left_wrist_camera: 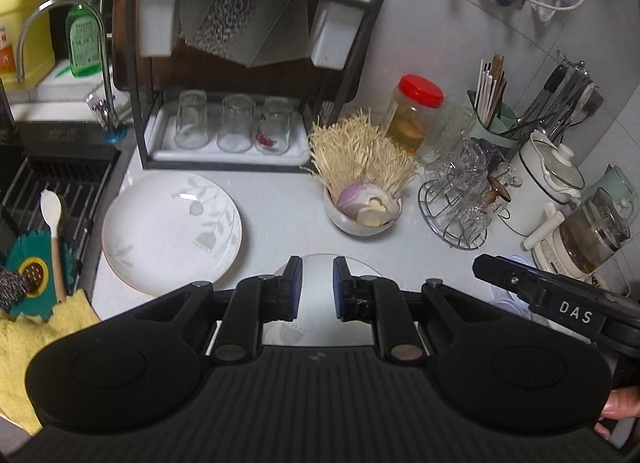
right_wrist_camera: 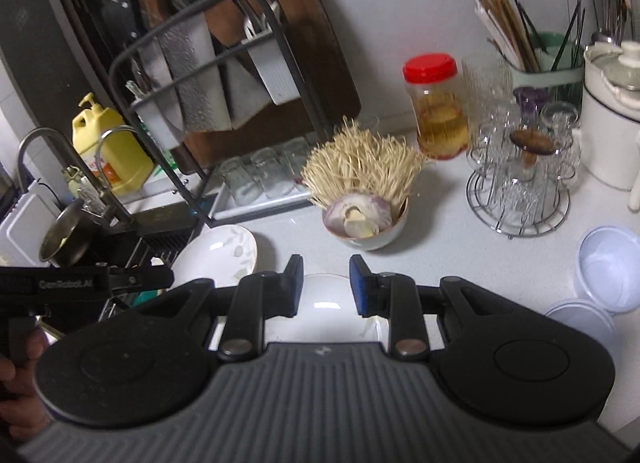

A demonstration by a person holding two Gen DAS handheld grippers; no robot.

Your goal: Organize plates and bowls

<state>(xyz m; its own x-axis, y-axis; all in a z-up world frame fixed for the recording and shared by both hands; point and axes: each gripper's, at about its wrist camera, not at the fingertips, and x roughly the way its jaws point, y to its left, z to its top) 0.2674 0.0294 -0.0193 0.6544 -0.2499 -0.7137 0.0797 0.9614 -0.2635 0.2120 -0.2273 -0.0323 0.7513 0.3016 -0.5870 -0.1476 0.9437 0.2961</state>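
Note:
A white plate with a leaf pattern (left_wrist_camera: 172, 231) lies on the grey counter by the sink; it also shows in the right wrist view (right_wrist_camera: 224, 253). A second white plate (left_wrist_camera: 318, 299) lies under my left gripper (left_wrist_camera: 317, 289), whose jaws stand apart with nothing between them. The same plate (right_wrist_camera: 326, 311) lies under my right gripper (right_wrist_camera: 326, 285), which is open and empty. A small white bowl (left_wrist_camera: 360, 223) holding an onion and enoki mushrooms stands behind; it also shows in the right wrist view (right_wrist_camera: 366, 231). Two clear plastic bowls (right_wrist_camera: 608, 267) sit at the right.
A black dish rack (left_wrist_camera: 240, 63) with upturned glasses stands at the back. A red-lidded jar (left_wrist_camera: 416, 115), a wire glass holder (left_wrist_camera: 464, 199), utensil holders (left_wrist_camera: 496, 119) and a kettle (left_wrist_camera: 592, 231) crowd the right. The sink (left_wrist_camera: 52, 199) with a drainer lies at the left.

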